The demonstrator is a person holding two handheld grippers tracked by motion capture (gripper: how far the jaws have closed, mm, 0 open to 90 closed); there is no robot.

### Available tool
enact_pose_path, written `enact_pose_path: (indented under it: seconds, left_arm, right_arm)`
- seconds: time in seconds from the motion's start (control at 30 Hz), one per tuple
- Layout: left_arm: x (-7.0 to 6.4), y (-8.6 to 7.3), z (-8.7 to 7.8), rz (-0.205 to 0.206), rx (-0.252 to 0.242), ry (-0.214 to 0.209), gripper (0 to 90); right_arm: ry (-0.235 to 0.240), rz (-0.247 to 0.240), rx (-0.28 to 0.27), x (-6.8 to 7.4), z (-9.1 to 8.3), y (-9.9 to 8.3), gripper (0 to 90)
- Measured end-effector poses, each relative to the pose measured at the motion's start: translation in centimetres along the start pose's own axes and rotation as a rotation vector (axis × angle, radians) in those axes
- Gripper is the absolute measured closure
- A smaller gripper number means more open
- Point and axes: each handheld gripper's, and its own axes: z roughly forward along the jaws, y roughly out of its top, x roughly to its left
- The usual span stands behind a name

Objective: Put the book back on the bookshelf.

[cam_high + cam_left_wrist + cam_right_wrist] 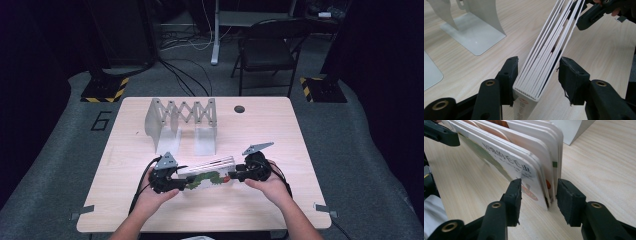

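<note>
Nearest the person, the left hand-held gripper and the right hand-held gripper meet a board book from its two ends, close to the front edge of the table and about midway along it. The book stands on its edge with its thick pages fanned apart. In the left gripper view the left hand-held gripper has its jaws spread to either side of the book at the spine end; the left pad seems to touch the cover while the right pad stands clear of the pages, so it is open around the book rather than clamped. In the right gripper view the right hand-held gripper likewise straddles the rounded page corners of the book, jaws apart with a gap on both sides. That view shows the printed cover with green and red artwork, which the left gripper view, looking at bare white page edges, lacks. Bare wood lies open to the left and right of the hands. Farther back, well apart from the book, stands a grey expandable book rack with upright dividers, and beyond it a round cable hole near the far edge. A folding chair stands on the floor behind the table.
</note>
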Motion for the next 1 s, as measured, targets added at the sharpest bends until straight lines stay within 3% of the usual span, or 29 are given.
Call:
enact_pose_path:
  seconds: [0.27,0.67,0.83,0.93,1.0]
  left_arm:
    - [-1.1,0.1,-0.2,0.032,0.031,0.017,57.8]
    - [-2.6,0.0,-0.7,0.082,0.053,0.002,70.1]
    - [-3.2,0.1,-1.1,0.11,0.057,-0.004,74.3]
    - [-3.7,0.1,-1.4,0.132,0.061,0.033,74.5]
    - [-3.7,0.0,-1.4,0.138,0.062,0.033,74.5]
  right_arm:
    - [-0.016,-0.011,-0.005,0.0,0.2,-0.1,57.6]
    - [-0.038,-0.02,-0.019,-0.1,0.7,0.6,57.7]
    - [-0.017,-0.008,-0.032,-0.2,0.9,0.8,57.5]
    - [0.004,0.004,-0.034,-0.4,1.0,0.9,57.0]
    - [0.002,0.004,-0.035,-0.4,1.0,0.9,56.9]
